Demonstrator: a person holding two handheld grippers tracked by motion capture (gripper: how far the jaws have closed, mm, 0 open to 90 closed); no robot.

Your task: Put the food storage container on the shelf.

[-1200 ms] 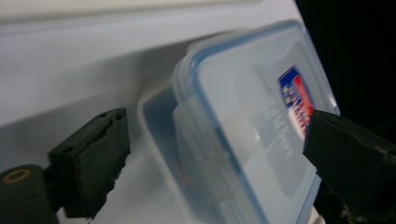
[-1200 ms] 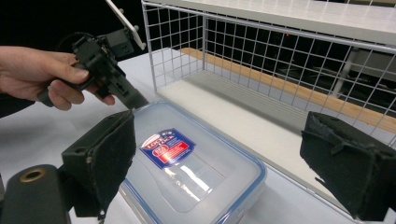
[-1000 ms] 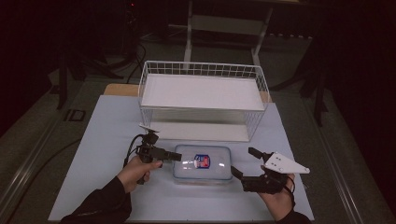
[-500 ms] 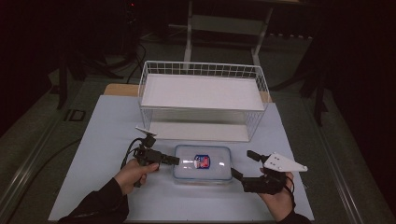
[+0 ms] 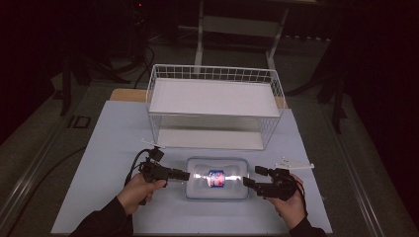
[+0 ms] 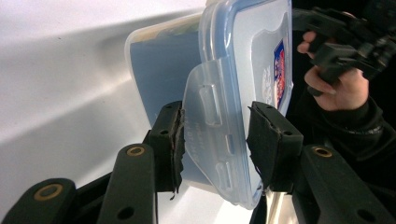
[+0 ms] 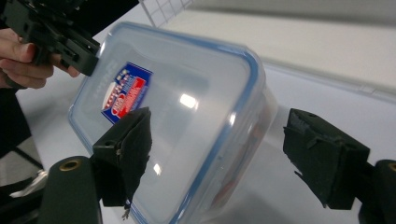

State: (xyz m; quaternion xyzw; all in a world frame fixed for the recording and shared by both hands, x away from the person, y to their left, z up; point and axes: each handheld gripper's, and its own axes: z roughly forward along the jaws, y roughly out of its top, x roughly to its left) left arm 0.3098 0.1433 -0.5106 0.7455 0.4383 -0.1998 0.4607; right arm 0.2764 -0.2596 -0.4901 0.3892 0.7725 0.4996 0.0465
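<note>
A clear plastic container [image 5: 217, 190] with a blue-rimmed lid and a red and blue label lies flat on the table, in front of the wire basket. My left gripper [image 5: 185, 175] is at its left end. In the left gripper view the pads [image 6: 170, 140] press the lid's hinged latch flap [image 6: 208, 107] and the lid rim from both sides. My right gripper [image 5: 247, 178] is at the container's right end, open. In the right gripper view its jaws straddle the container's [image 7: 187, 93] end, one pad [image 7: 128, 140] over the lid and the other well off to the side.
A white wire basket [image 5: 212, 74] with a white floor stands just behind the container. The pale blue table top [image 5: 99, 148] has bare room left and right. Dark floor, cables and stands surround the table.
Both grippers have closed in on the container's ends. The right one has dropped lower and come left to the right end. The container has barely shifted.
</note>
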